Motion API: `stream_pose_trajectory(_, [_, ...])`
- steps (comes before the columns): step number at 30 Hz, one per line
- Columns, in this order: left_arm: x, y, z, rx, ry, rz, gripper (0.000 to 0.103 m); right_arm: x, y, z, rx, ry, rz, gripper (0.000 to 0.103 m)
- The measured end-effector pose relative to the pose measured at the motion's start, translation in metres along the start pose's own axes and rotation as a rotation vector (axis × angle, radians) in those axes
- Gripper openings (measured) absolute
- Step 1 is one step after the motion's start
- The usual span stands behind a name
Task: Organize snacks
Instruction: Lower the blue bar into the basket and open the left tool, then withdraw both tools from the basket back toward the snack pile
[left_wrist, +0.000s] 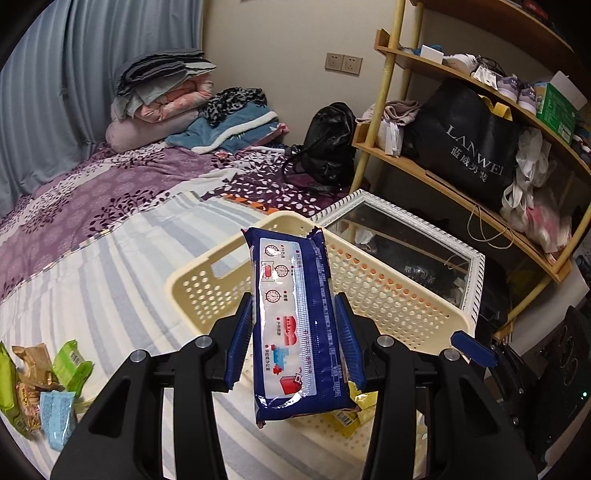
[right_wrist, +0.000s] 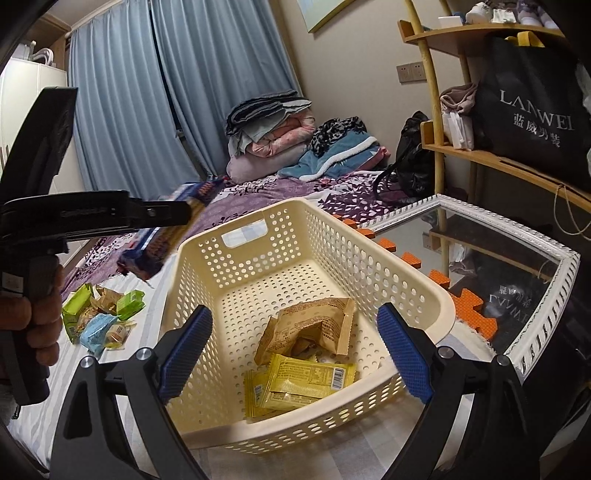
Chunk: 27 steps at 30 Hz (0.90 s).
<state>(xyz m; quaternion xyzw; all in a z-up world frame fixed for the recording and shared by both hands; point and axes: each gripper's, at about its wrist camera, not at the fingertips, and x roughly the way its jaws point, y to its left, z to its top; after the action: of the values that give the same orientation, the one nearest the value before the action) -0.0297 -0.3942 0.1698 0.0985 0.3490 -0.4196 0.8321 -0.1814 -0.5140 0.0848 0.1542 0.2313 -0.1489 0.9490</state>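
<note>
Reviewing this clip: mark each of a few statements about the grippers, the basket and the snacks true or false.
1. The left gripper clamps a blue snack packet. True.
2. The right gripper holds a yellow packet. False: its jaws are open and empty.
3. The cream basket is empty. False: a brown packet and yellow packets lie in it.
4. Loose snacks lie on the bed beside the basket. True.

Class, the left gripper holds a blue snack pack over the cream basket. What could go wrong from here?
1. The blue snack pack is long and pinched partway along by the left gripper, so it could swing or slip.
2. Released off-centre, it may catch the basket rim and tip out towards the mirror.
</note>
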Motion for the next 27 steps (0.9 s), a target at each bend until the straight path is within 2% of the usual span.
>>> stream_pose_trajectory(1, [0.003, -0.002, 0.001, 0.004, 0.001, -0.008, 0.049, 0.0, 0.0, 0.0, 0.001, 0.0, -0.001, 0.09])
stream_pose_trajectory(2, [0.004, -0.003, 0.001, 0.004, 0.002, -0.008, 0.065, 0.0, -0.001, 0.0, 0.002, -0.001, -0.003, 0.09])
stream_pose_trajectory(4, [0.003, -0.001, 0.0, -0.003, -0.013, 0.016, 0.089, 0.0, -0.001, 0.0, 0.004, -0.002, -0.005, 0.09])
stream_pose_trajectory(14, [-0.004, 0.024, -0.003, -0.056, -0.002, 0.075, 0.097, 0.005, 0.005, 0.002, 0.004, 0.009, 0.003, 0.091])
stream_pose_trajectory(17, [-0.007, 0.029, -0.005, -0.061, -0.002, 0.096, 0.099, 0.005, 0.009, 0.004, 0.0, 0.008, -0.004, 0.096])
stream_pose_trajectory(27, [-0.025, 0.051, -0.013, -0.1, -0.016, 0.129, 0.1, 0.004, 0.023, 0.011, -0.018, 0.012, -0.001, 0.098])
